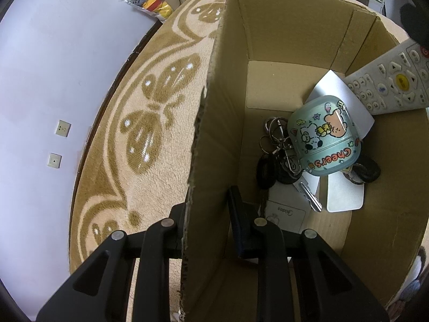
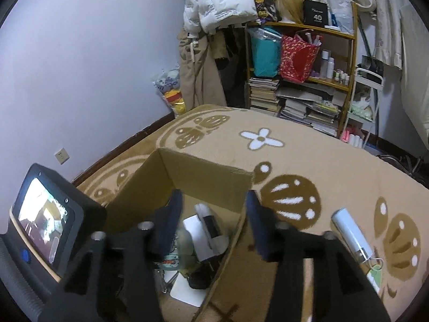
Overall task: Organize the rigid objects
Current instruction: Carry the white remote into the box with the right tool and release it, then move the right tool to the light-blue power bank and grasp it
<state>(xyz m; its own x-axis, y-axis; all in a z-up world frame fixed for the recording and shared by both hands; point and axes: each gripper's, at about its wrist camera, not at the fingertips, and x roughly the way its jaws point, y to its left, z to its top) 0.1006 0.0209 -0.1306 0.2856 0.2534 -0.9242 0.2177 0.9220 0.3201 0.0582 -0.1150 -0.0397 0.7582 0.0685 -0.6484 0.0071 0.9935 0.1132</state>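
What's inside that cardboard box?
In the box: a white remote by one wall, a blue "Cheers" case on top of keys, one silver key, and white cards. The case hides part of the keys and cards.

The left tool (image 1: 206, 214) was matte black plastic, its linkage arms angular with triangular cut-outs; round silver pins capped the pivots; flat dark pads lined its fingers (image 1: 237, 214); the right tool (image 2: 213, 214) matched it, with grey pins and navy-tinted pads; beside it stood a black housing with a lit screen (image 2: 44, 230) and a blue button.
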